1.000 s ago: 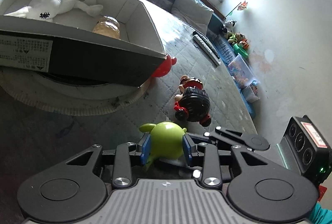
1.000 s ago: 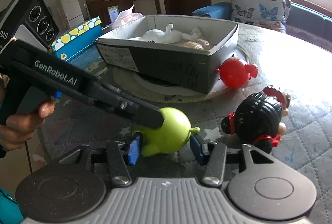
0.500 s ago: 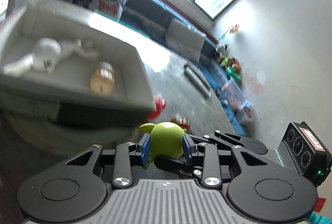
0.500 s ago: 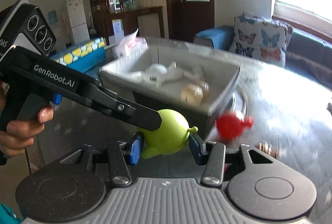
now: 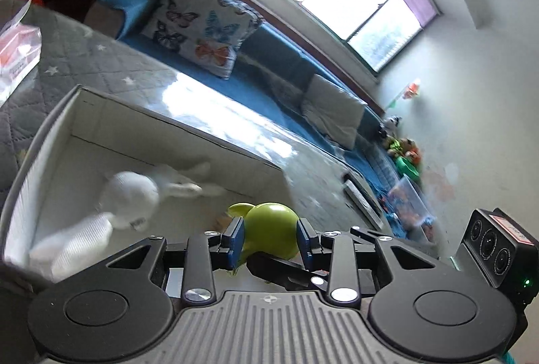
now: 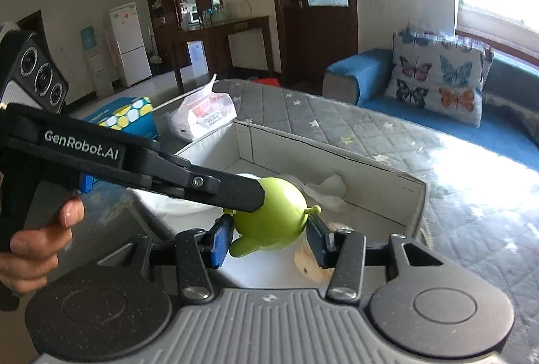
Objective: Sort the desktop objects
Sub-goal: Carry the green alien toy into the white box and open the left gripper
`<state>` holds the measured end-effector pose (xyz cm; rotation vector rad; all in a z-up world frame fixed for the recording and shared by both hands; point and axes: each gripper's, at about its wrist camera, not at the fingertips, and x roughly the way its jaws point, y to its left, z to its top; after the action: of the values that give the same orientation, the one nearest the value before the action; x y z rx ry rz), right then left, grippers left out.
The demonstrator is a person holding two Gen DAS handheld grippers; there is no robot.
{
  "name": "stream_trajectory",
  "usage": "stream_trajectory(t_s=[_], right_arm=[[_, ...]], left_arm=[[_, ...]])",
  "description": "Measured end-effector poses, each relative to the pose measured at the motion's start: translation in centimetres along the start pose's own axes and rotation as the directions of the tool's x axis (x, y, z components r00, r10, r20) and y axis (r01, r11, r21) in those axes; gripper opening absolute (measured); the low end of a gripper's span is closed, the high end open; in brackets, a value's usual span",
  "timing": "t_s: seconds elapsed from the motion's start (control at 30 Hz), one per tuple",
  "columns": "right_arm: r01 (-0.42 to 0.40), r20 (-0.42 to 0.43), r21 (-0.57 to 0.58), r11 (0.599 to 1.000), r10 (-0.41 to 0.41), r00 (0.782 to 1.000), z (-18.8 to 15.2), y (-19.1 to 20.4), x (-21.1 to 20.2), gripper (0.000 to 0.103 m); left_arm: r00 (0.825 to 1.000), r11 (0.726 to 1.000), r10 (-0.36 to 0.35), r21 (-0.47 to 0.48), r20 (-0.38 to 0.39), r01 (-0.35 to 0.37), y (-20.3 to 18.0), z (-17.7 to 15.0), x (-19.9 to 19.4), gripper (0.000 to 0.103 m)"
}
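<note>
Over the open box (image 6: 387, 168), both grippers' fingers clamp the green toy (image 6: 271, 216), seemingly lying crosswise.

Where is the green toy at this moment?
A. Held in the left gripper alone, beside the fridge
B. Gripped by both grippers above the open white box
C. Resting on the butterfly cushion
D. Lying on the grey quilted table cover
B: the green toy sits between the pads of the right gripper and of the left gripper, above the open white box that holds a white plush.
</note>
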<state>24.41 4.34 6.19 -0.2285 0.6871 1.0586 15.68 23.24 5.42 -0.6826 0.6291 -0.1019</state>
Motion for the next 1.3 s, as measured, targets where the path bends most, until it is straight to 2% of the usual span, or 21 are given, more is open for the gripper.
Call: stream_trajectory(t_s=[0.27, 0.47, 0.67, 1.03, 1.3], right_arm=[[-0.008, -0.102, 0.044, 0.999, 0.012, 0.995, 1.4, -2.5, 6.0, 0.048], [0.009, -0.152, 0.037, 0.999, -0.004, 0.988, 1.2, -3.1, 8.1, 0.048], [0.022, -0.185, 0.047, 0.999, -0.012, 0.983, 0.8, -3.3, 9.2, 0.048], [0.05, -0.154, 0.044, 0.998, -0.043, 0.987, 1.0, -3.6, 7.8, 0.052], [0.052, -0.087, 0.054, 0.997, -0.048, 0.995, 0.9, -3.6, 3.8, 0.052]], left_arm=[[0.999, 0.996, 0.023, -0.084, -0.034, -0.026, 4.2, 2.1, 3.9, 0.036], [0.998, 0.99, 0.023, -0.135, -0.051, -0.03, 6.2, 2.2, 5.5, 0.036], [0.997, 0.988, 0.049, -0.144, -0.059, -0.057, 6.8, 1.9, 5.9, 0.036], [0.997, 0.992, 0.063, -0.106, -0.039, -0.067, 5.1, 1.7, 4.5, 0.036], [0.998, 0.997, 0.055, -0.052, -0.024, -0.057, 2.3, 0.6, 2.9, 0.036]])
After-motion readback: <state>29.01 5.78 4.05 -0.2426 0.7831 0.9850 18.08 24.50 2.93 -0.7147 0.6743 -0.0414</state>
